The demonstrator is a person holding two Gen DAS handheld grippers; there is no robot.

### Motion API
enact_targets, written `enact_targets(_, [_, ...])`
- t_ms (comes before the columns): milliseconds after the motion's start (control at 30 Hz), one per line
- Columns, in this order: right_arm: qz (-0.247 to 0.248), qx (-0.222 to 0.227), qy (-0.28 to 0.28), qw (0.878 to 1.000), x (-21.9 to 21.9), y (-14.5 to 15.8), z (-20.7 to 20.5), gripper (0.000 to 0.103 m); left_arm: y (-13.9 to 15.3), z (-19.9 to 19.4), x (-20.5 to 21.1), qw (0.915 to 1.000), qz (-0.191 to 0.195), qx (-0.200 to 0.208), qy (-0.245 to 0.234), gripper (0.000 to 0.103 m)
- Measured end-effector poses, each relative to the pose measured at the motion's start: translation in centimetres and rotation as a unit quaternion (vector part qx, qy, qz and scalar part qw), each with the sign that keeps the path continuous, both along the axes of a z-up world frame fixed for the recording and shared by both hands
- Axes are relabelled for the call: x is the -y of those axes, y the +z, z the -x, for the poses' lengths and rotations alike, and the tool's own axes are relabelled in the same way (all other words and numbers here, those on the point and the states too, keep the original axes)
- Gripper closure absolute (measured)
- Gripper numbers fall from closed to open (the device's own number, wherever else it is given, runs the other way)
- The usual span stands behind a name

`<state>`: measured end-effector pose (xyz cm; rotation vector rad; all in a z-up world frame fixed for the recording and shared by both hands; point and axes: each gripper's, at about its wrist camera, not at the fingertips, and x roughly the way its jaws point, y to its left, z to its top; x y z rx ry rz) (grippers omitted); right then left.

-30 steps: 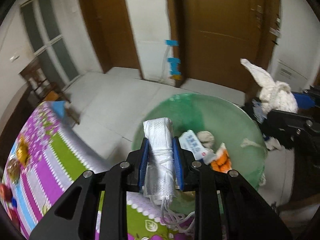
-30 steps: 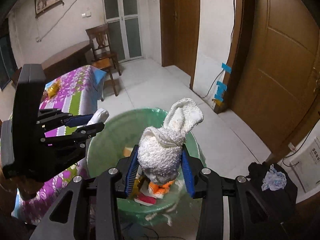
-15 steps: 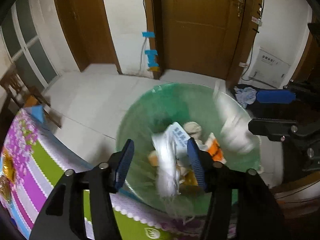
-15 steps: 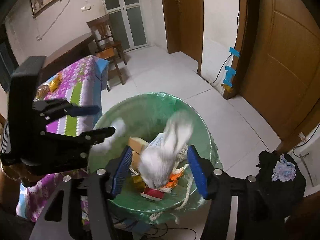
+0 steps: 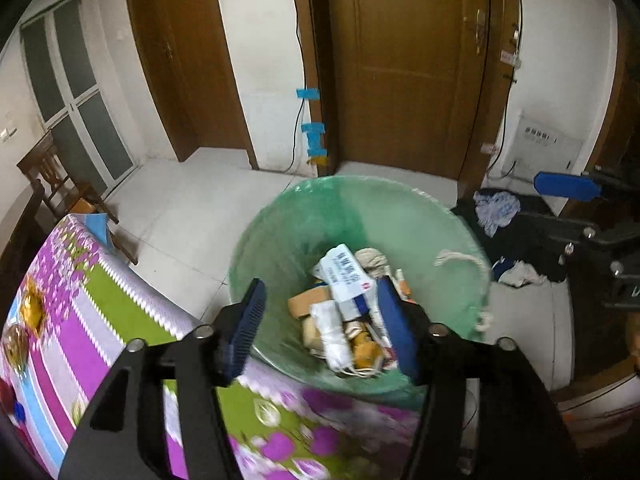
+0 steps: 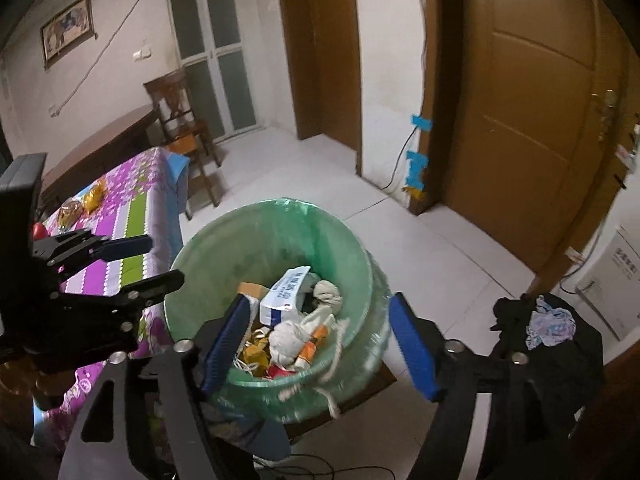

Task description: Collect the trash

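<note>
A green-lined trash bin (image 5: pixel 420 216) (image 6: pixel 256 236) stands on the floor beside the table. Inside lie a rolled white cloth (image 5: pixel 332 332), a fluffy white towel (image 6: pixel 288 340), a white and blue box (image 5: pixel 346 276) (image 6: pixel 286 292) and other scraps. My left gripper (image 5: pixel 320 324) hangs above the bin, its jaws opening with nothing pressed between them. My right gripper (image 6: pixel 320 340) also hovers over the bin, its jaws opening and holding nothing. The left gripper (image 6: pixel 136 260) shows at the left of the right wrist view.
A table with a purple and green flowered cloth (image 5: pixel 80 320) (image 6: pixel 124 208) adjoins the bin. A dark pile of clothes (image 6: pixel 548 328) (image 5: pixel 516 228) lies on the floor to the right. Wooden doors (image 5: pixel 412 60), a chair (image 6: pixel 180 120) and taped cable (image 5: pixel 312 136) stand behind.
Both grippers opened and let go: the rolled white cloth fell from the left, the fluffy towel from the right, and both now lie in the bin.
</note>
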<state>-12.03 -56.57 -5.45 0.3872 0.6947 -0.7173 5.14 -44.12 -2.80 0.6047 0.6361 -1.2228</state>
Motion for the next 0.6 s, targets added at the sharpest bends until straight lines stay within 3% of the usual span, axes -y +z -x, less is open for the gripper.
enact_targets(67, [0.017,-0.001,-0.006,1.000,-1.4,0.2,1.1,0.017,0.6,1.2,-1.4,0.9997,0.023,0.006,0.004,0.032])
enact_targets(167, [0.048,-0.002,-0.016,0.999,-3.8,0.3,2.4,0.014,0.9,2.6,-2.8,0.9990,0.040,0.008,0.016,0.029])
enact_targets(300, [0.032,0.031,-0.032,0.998,-5.8,0.2,4.4,0.005,1.0,4.1,-4.5,0.9986,0.049,-0.013,0.012,0.026])
enact_targets(433, [0.019,0.042,-0.053,0.998,-7.3,-0.1,6.4,0.005,0.7,4.7,-6.6,0.9978,0.059,-0.011,0.029,0.007])
enact_targets(600, [0.038,0.023,-0.087,0.995,-8.6,-0.6,7.7,0.005,0.2,5.2,-8.3,0.9977,0.058,0.007,0.032,0.006])
